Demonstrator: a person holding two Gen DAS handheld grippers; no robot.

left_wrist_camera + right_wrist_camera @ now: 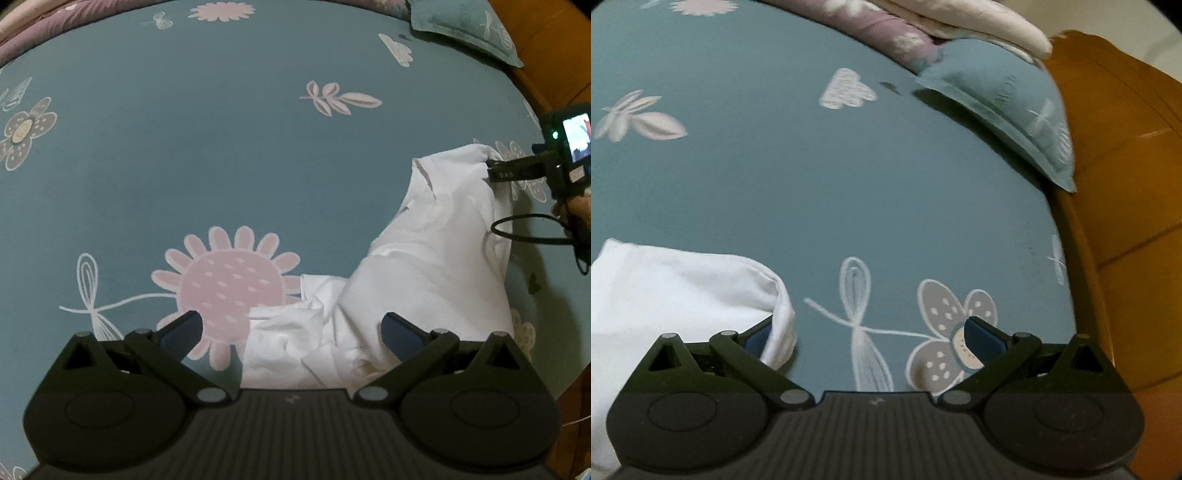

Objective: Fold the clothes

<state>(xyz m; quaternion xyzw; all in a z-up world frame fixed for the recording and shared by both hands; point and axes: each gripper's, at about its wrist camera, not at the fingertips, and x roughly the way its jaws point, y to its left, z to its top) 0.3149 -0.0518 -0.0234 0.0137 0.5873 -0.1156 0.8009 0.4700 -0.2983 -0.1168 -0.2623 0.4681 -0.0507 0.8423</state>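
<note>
White garment down on the teal bed, both grippers spread wide!

The white garment (424,251) sits crumpled at lower right of the left view on the teal floral sheet (221,166). Left gripper (291,332) gapes over it, gripping nothing. Right gripper (868,336) gapes too, cloth draped over its left finger.

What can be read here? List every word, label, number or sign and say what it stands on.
"DAS", unsure, blurred: white letters on a black finger of the right gripper.
Pale sticker below the small camera screen: too blurred to read.
Tiny pale mark on the left gripper's ribbed black body: no legible letters.
Teal flowered bedsheet: drawings only, no words.
</note>
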